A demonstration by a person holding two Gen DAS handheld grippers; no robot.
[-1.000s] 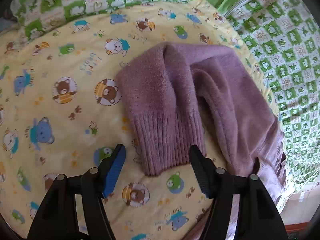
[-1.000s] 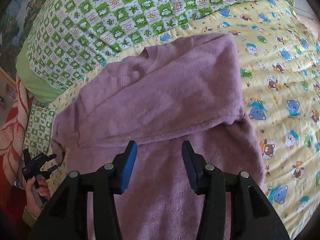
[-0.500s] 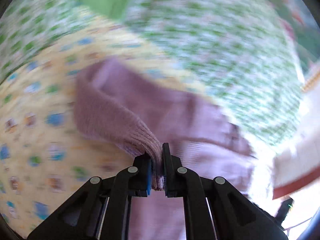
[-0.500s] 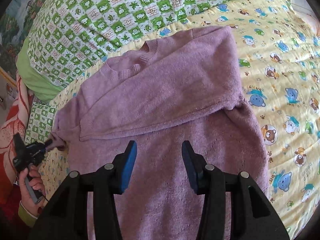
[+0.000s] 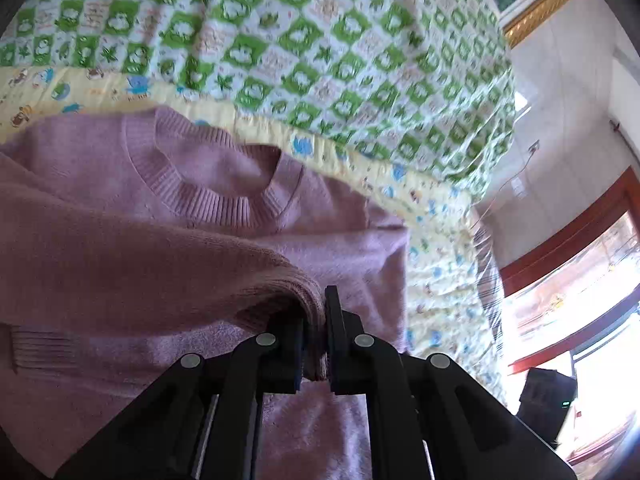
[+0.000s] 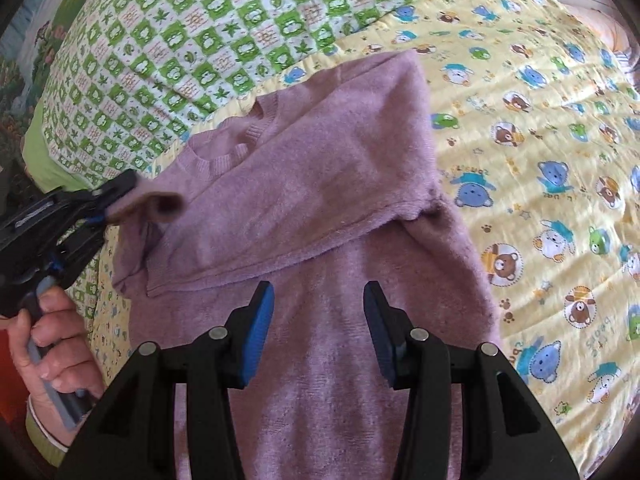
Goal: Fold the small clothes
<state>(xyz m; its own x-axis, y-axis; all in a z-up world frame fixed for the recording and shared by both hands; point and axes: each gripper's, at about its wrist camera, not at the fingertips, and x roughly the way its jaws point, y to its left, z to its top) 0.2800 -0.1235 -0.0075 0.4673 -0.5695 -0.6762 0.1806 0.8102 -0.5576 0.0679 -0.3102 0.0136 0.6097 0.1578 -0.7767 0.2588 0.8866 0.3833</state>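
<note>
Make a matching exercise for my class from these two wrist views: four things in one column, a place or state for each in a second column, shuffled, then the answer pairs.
Things
1. left gripper
2. right gripper
3. sweater collar
4. yellow bear-print sheet

Places or states
A. jaws apart, nothing between them, above the sweater body
B. spread under the purple sweater
C. clamped on the ribbed sleeve cuff
D. lies nearest the green checked quilt

Pairs: 1-C, 2-A, 3-D, 4-B
</note>
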